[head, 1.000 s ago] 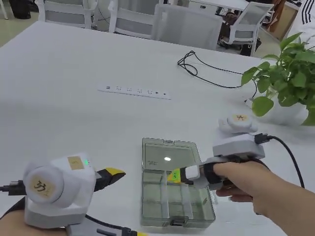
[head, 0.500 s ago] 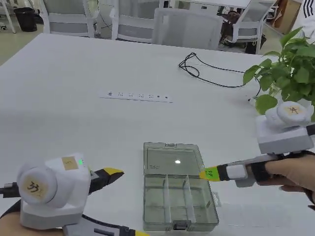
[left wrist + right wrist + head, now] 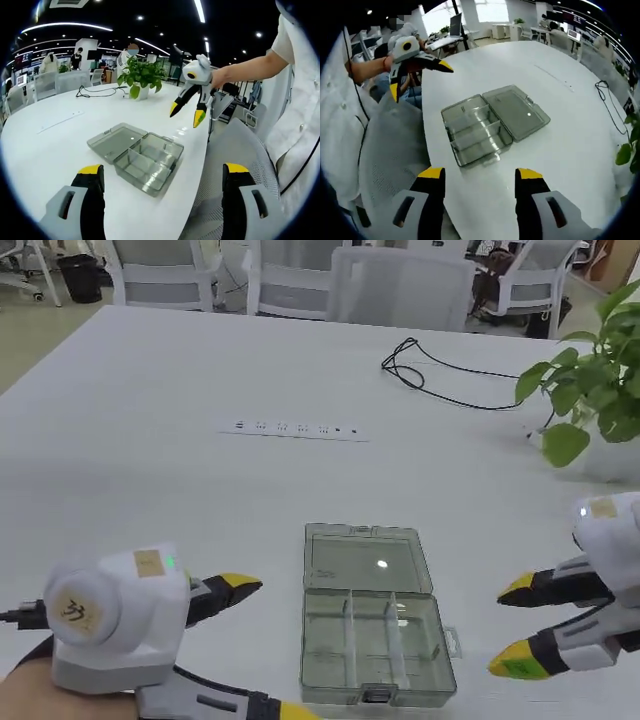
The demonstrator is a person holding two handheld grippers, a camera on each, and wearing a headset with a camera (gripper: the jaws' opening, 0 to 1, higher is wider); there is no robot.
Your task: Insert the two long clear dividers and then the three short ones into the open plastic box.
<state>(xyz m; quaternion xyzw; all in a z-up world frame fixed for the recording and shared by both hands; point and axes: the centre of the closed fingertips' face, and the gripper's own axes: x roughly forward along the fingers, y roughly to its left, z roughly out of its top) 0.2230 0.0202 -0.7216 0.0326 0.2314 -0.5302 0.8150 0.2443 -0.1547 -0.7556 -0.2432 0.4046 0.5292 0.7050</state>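
left fingers (image 3: 91, 172) spread wide, holding nothing | right fingers (image 3: 432, 175) likewise wide apart, empty | open plastic box (image 3: 366, 560) sits on the counter (image 3: 150, 440) between both pairs, touching neither (lid lying flat) | two long clear dividers (image 3: 349, 635) upright inside | power strip (image 3: 292, 428) and plant (image 3: 590, 390) well beyond

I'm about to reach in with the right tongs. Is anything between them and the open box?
Nothing visible blocks them. Bare table lies between the right tongs and the box; a small clear piece lies flat by the box's right edge.
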